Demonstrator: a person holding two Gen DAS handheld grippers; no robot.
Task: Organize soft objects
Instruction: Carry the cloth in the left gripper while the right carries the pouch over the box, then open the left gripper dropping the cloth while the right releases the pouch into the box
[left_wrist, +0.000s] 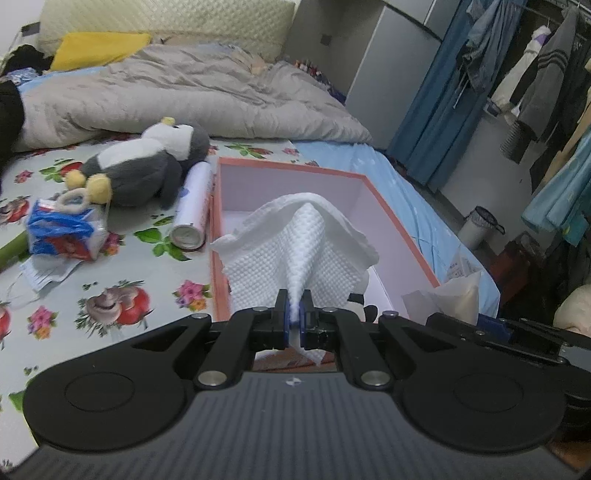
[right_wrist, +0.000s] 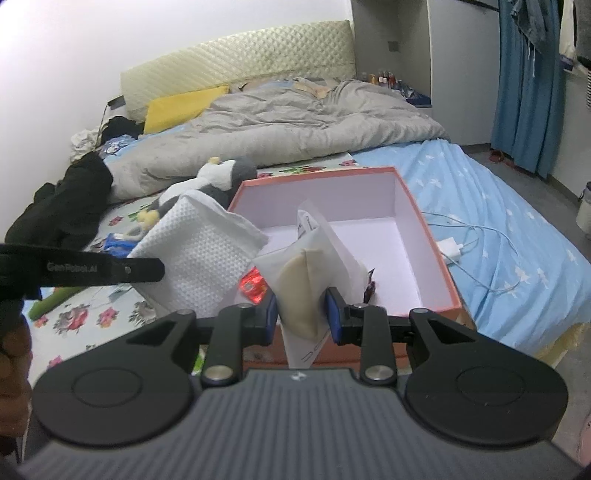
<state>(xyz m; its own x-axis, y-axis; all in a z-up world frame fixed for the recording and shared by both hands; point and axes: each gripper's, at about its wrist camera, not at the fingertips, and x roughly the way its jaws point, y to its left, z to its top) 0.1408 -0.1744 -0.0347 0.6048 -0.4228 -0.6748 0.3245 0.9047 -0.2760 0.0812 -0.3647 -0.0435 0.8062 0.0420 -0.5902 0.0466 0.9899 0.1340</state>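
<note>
White waffle cloth pinched at one corner between the blue pads of the left tool, jaws pressed nearly together; rest of the cloth fanned forward and up from the pads, hanging over the near edge of the box. Seen from the right wrist as a puffed white sheet just left of the box's near-left corner, with the left tool's black arm beside it.

Beige pouch in a clear wrapper clamped between the pads of the right tool, jaws part-spread around its bulk; pouch upright, its top reaching over the box's near wall. From the left wrist, same pouch at the box's near-right corner.

Pink-rimmed, white-lined box resting on the bed, open, with small red wrappers at its near wall. Plush penguin lying left of the box, white can touching the box's left wall, blue packet further left. Grey duvet bunched behind. White charger and cable on the blue sheet just right of the box.
</note>
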